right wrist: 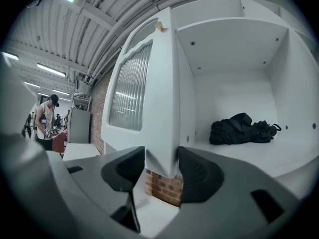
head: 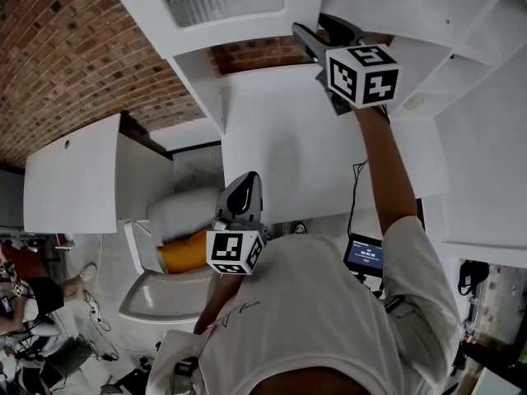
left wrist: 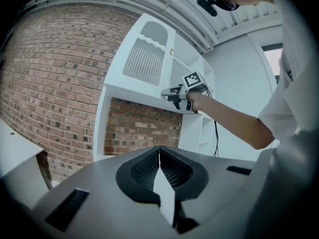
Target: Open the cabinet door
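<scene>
The cabinet door (right wrist: 149, 83) stands edge-on between the right tool's (right wrist: 162, 171) spread jaws. Right of the door, the shelf (right wrist: 264, 156) lies free before a black bundle (right wrist: 241, 128).

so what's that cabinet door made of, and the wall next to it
The cabinet door is probably painted wood or board: smooth, matt white, with a moulded frame. Its ribbed pane is frosted glass or plastic, can't tell which. The wall is bare red brick, rough, with pale mortar joints.
</scene>
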